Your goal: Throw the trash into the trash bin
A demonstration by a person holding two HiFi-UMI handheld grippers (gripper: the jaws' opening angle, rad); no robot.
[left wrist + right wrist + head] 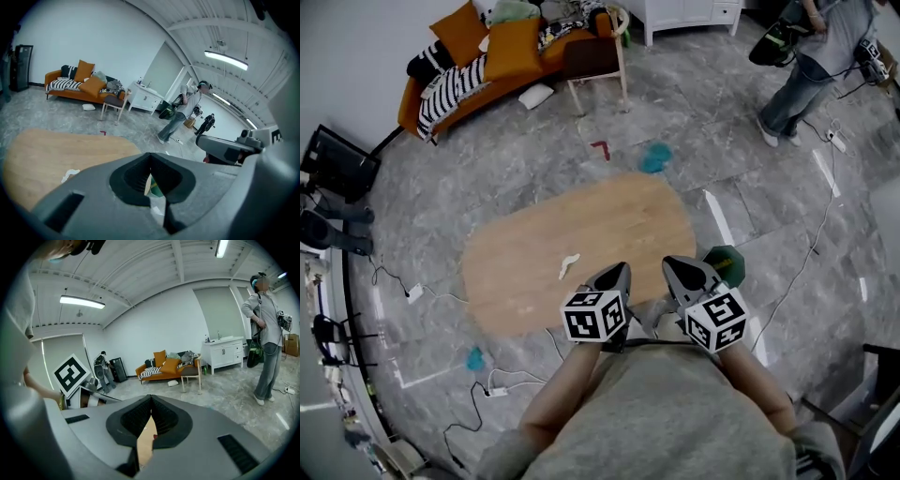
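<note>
A white paper scrap [569,265] lies on the oval wooden table [534,248], near its front edge. At the scrap's three o'clock is the left gripper [621,273], jaws closed on nothing. The right gripper [673,265] is likewise closed and empty. A green bin [730,263] stands on the floor at the right gripper's three o'clock.

left gripper [616,273] closed, right gripper [674,266] closed

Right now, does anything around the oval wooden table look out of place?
A small white crumpled scrap lies alone on the oval wooden table. On the grey stone floor lie a teal scrap beyond the table's far edge and another teal scrap off its near-left end: loose litter.
</note>
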